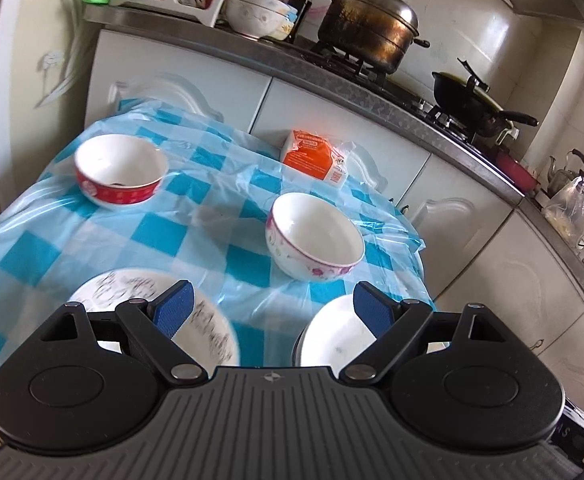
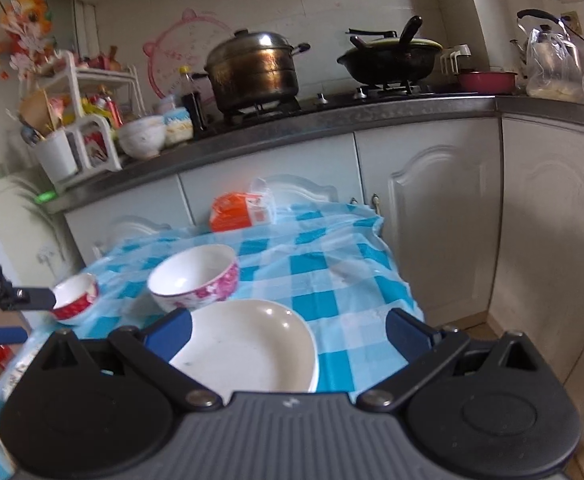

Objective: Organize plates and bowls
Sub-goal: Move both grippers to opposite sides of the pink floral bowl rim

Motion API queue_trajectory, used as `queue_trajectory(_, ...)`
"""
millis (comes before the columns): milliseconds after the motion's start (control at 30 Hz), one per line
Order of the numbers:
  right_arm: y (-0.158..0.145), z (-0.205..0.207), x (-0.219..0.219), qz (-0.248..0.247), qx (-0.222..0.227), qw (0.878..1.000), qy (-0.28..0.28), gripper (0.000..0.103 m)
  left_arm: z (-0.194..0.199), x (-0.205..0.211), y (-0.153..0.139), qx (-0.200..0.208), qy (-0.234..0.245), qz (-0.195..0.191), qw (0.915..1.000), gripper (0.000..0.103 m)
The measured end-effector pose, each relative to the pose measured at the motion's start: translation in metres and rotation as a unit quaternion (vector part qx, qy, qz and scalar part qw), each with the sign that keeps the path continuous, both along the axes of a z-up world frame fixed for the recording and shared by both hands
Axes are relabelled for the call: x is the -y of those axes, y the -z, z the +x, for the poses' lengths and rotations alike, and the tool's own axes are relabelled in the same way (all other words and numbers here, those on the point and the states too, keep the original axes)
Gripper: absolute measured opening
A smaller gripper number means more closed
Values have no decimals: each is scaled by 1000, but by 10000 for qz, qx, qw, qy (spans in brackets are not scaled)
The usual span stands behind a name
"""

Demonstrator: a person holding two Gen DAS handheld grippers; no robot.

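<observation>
Hovering over the table's (image 1: pixel 228 216) near edge, your left gripper (image 1: pixel 272 312) and right gripper (image 2: pixel 288 334) both gape with nothing between the fingers. The white plate (image 2: pixel 248 348) sits by the near right edge, the patterned plate (image 1: pixel 132 292) near left, both partly hidden. The floral bowl (image 1: pixel 316 236) stands mid-table, the red bowl (image 1: pixel 120 168) far left. Checked plastic wrinkles; counter (image 2: pixel 332 120) behind.

Glossy ceramic bowls (image 1: pixel 315 236) on shiny crinkled plastic tablecloth (image 1: pixel 228 216)
</observation>
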State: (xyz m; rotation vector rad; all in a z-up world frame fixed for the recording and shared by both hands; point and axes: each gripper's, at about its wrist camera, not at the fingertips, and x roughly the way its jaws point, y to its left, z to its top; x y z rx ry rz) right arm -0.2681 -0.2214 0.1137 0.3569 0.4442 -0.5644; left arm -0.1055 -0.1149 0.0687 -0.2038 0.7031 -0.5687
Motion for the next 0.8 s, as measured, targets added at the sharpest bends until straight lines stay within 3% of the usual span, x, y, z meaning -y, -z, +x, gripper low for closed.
queue_trajectory(200,6,33,29,489,-312,9982,-162,102,33,28,2,-85,34,117,9999,103)
queue_trajectory(367,14,57,58,1071,-105,9934,-401,102,65,45,8,-245,-3,328,9992,103)
queue_trajectory(533,18,86,67,909,-376,9946,-328,102,98,55,19,-455,-152,506,9976,103)
queue_trajectory(667,26,106,83,1283,-218,9902,-507,102,115,63,27,-632,-111,515,9966,103)
queue_trajectory(800,30,127,97,1586,-106,9853,-632,101,127,77,29,-716,31,388,9967,95)
